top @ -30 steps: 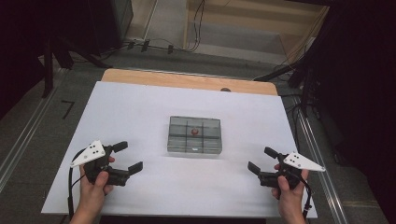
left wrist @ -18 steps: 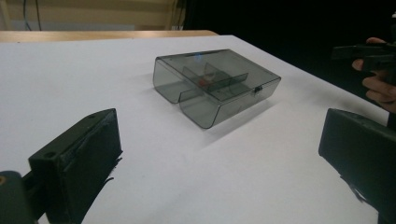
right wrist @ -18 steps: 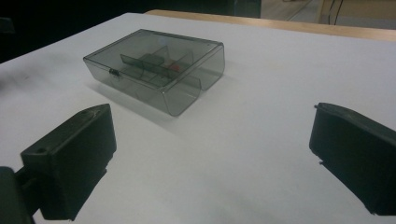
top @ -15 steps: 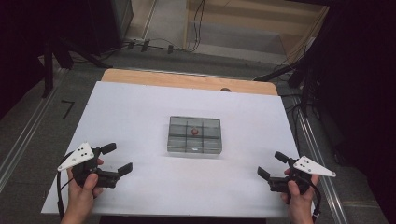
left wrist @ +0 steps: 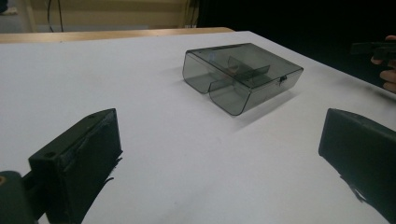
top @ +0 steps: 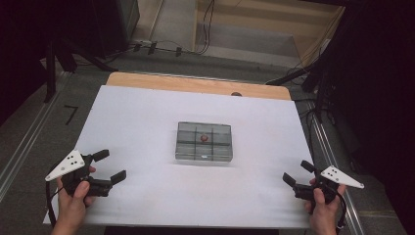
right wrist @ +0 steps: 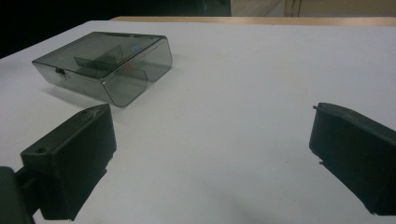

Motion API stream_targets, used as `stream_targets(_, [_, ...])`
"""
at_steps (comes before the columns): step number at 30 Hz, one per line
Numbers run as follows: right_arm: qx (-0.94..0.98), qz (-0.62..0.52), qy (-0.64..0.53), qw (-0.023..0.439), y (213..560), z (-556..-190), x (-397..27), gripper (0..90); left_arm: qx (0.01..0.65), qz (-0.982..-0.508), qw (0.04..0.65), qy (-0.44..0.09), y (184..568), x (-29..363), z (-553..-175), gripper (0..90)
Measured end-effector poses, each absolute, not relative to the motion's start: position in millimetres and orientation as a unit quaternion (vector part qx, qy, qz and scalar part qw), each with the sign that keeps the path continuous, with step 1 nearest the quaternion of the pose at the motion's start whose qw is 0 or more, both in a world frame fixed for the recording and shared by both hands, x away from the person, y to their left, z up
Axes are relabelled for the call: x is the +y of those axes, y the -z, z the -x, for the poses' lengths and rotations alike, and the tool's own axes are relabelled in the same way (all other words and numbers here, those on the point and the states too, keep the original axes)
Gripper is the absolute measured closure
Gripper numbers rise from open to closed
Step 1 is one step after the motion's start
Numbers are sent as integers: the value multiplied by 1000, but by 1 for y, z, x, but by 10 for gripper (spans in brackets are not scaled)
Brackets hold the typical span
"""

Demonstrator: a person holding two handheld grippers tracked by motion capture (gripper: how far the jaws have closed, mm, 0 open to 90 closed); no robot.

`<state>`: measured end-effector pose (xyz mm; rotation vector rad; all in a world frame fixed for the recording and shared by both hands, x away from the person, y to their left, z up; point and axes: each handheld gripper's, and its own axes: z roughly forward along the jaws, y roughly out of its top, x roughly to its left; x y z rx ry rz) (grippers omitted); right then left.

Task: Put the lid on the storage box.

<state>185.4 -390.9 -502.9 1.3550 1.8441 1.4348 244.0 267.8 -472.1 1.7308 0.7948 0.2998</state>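
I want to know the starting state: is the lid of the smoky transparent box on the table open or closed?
Closed. The box lies flat with its lid down over the dividers and its front latch meeting the base; both grippers are apart from it.

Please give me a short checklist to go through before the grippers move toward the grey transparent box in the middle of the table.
1. Left gripper open and holding nothing: ok; its jaws stand wide apart in the left gripper view.
2. Right gripper open and holding nothing: ok; nothing sits between its jaws.
3. Path to the box: ok; bare white table lies between each gripper and it.
4. Box lid closed: ok as it seems; the lid lies flat and the front latch looks engaged.
5. Small red object inside the box: ok; it sits in a middle compartment in the high view.
6. What the red object is: cannot tell; it is too small.
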Motion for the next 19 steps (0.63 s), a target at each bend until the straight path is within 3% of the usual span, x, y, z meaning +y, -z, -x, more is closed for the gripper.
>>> stream_targets(19, [669,-491,-512,220,508,-187,-389,0,331,-743,565,-137,484,269,-248,0])
